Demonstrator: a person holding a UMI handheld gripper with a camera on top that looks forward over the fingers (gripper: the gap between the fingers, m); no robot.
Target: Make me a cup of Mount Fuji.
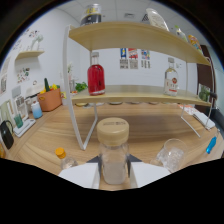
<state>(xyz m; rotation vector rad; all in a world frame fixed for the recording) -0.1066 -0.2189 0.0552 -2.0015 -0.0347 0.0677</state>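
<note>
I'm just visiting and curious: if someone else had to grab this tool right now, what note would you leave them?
Hand-held gripper: its fingers sit on either side of a clear jar with a wooden lid; whether they press on it is hard to tell.
Empty glass stands on the table beside the jar.
Red bottle and a clear bottle remain on the shelf.
Done: nothing poured that I can see; the jar's lid is on.
Left: essentially the whole drink.

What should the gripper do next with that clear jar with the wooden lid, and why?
Probably lift it a little. The clear jar with the round wooden lid stands upright between the white fingers of the gripper, which seem closed against its sides, so it looks held. The clear drinking glass waits empty just beside it on the wooden table.
</note>
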